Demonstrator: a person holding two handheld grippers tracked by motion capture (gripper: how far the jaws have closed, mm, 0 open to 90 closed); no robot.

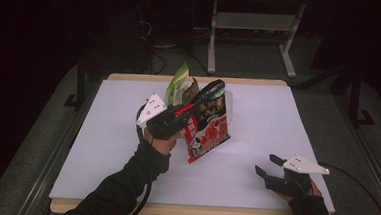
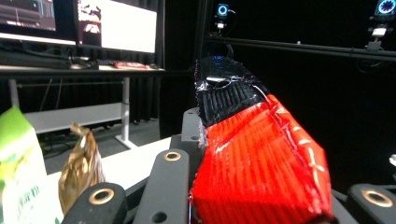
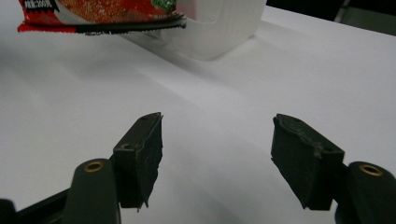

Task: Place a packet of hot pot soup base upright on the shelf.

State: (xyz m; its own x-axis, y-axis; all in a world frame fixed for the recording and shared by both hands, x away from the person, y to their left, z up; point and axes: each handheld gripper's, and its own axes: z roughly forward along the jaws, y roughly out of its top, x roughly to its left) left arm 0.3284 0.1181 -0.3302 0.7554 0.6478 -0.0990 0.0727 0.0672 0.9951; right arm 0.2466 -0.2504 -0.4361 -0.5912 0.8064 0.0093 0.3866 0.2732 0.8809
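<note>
Now, landmark: the translucent white plastic tub [image 1: 228,106] standing on the white table top [image 1: 101,147]; every place below is given from it.
Held thing: a glossy red-and-black foil snack bag [image 1: 208,123] with white print, tilted, its black end up against the near left side of the tub and its red lower edge hanging clear above the table in front of the tub.
Bag seen close: in the left gripper view the crinkled red foil [image 2: 261,163] bulges between the black jaws, with the black sealed end [image 2: 224,88] rising above them.
Left gripper [image 1: 180,118]: just left of the tub, jaws drawn narrow and pressed on the snack bag, held off the table by a hand in a black sleeve.
Right gripper [image 1: 268,165]: well to the near right of the tub, low over the table, jaws spread wide with nothing between them; its pads [image 3: 144,154] frame bare white surface.
Behind the bag: a green-and-white paper pouch [image 1: 177,81] and a brown crumpled foil packet [image 1: 192,90], both just left of the tub at its far side, the brown one nearer to it.
Right gripper view: the bag's red bottom seam [image 3: 100,25] hangs in front of the tub's pale wall [image 3: 219,28], apart from the table below.
</note>
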